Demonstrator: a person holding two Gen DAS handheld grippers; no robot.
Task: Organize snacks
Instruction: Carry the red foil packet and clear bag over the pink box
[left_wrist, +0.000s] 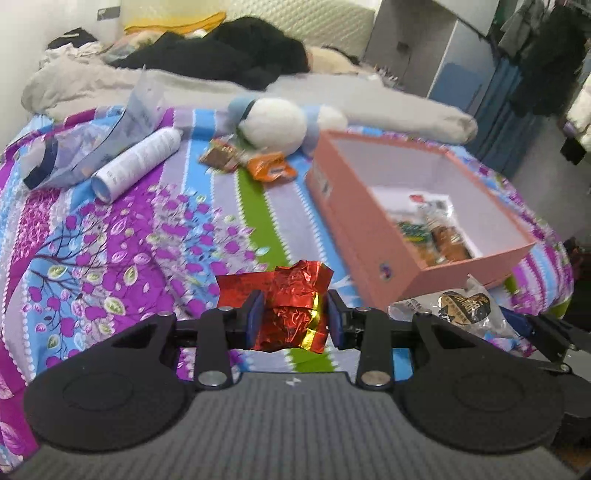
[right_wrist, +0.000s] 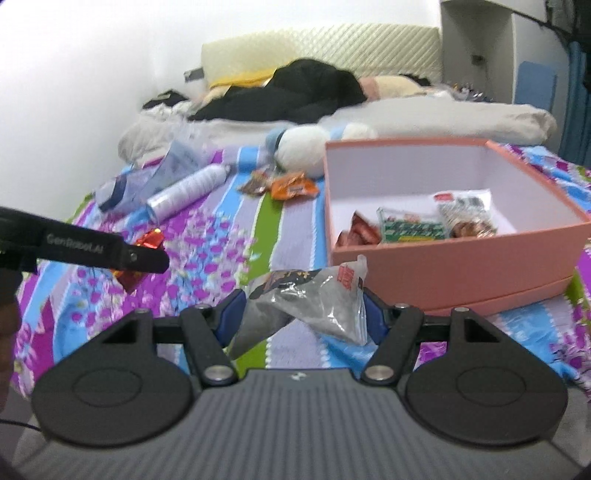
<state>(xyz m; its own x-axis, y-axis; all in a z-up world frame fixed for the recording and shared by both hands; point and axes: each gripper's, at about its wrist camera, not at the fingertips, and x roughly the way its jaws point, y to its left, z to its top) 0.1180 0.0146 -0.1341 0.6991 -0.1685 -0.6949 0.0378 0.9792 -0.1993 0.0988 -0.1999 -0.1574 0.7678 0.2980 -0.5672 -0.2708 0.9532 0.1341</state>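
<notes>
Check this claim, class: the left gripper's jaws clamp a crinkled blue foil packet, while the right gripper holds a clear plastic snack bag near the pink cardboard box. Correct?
Not quite. The crinkled foil packet in the left gripper is red, not blue, as the left wrist view shows. The right gripper does hold the clear plastic snack bag near the pink cardboard box.

The left hand-held gripper (left_wrist: 295, 317) is showing a grey ribbed body, two round matte-black discs, black linkage arms with silver screws, and blue pads on its fingers (left_wrist: 255, 317). The right hand-held gripper (right_wrist: 301, 315) is showing the same build, with a small white mark on the ribbing. In the right wrist view, white "GenRobot.AI" lettering is showing on the left one's black side.
</notes>
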